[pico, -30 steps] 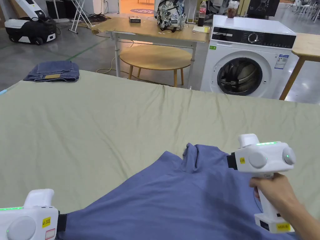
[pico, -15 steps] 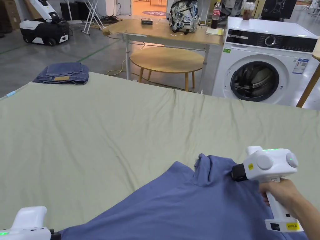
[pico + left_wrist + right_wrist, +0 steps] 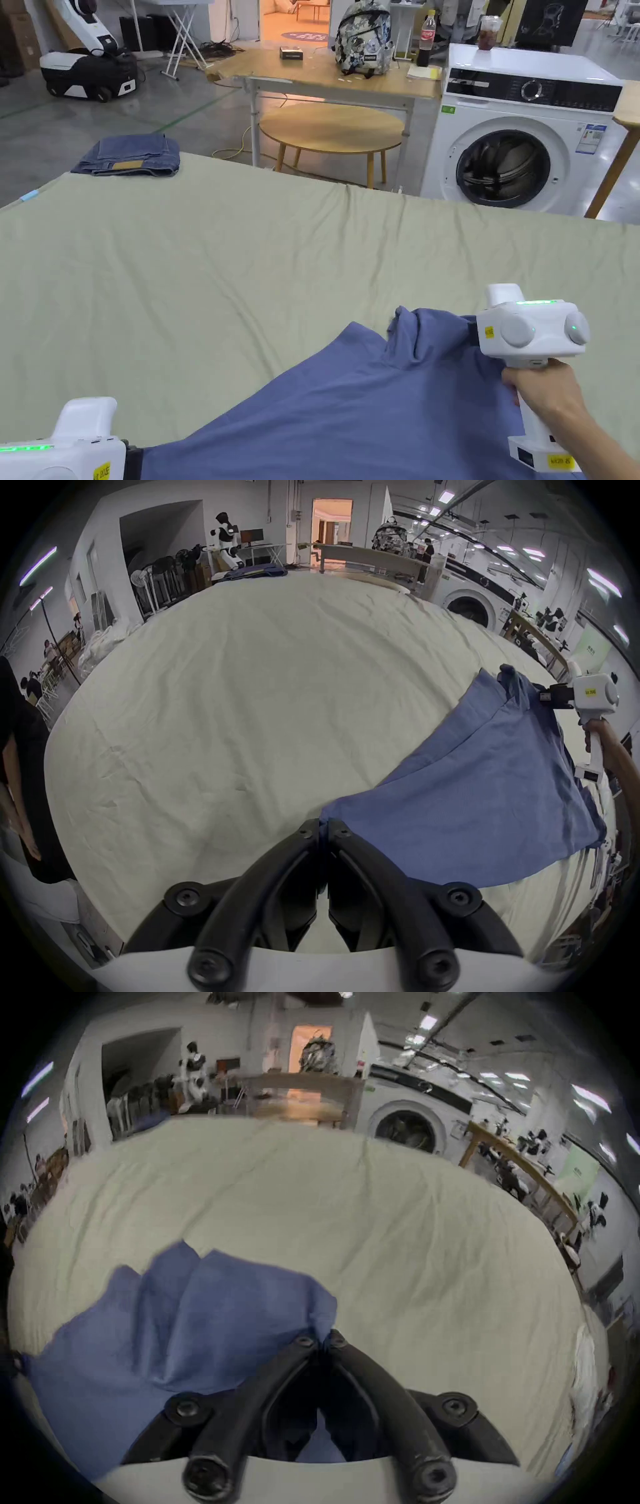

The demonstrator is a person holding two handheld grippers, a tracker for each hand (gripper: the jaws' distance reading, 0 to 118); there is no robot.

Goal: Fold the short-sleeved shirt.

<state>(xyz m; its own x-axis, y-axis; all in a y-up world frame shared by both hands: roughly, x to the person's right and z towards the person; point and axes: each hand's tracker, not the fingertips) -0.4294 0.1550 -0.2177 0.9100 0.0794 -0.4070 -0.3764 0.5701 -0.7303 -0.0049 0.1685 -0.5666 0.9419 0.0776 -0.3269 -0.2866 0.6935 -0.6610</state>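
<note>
The left gripper (image 3: 323, 830) has its two black jaws closed together on a corner of the blue shirt (image 3: 485, 791) — the cloth is pinched between the tips. From there the shirt stretches to the right above the pale sheet (image 3: 225, 705), up to the right gripper (image 3: 545, 697) — held in a hand (image 3: 594, 731) at the shirt's far corner.

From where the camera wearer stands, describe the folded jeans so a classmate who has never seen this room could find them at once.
Start at the wide pale green sheet covering the big work surface. Follow it to its far left corner, where the folded jeans lie. They are darker denim with a tan patch, apart from the blue shirt at the near edge.
</note>
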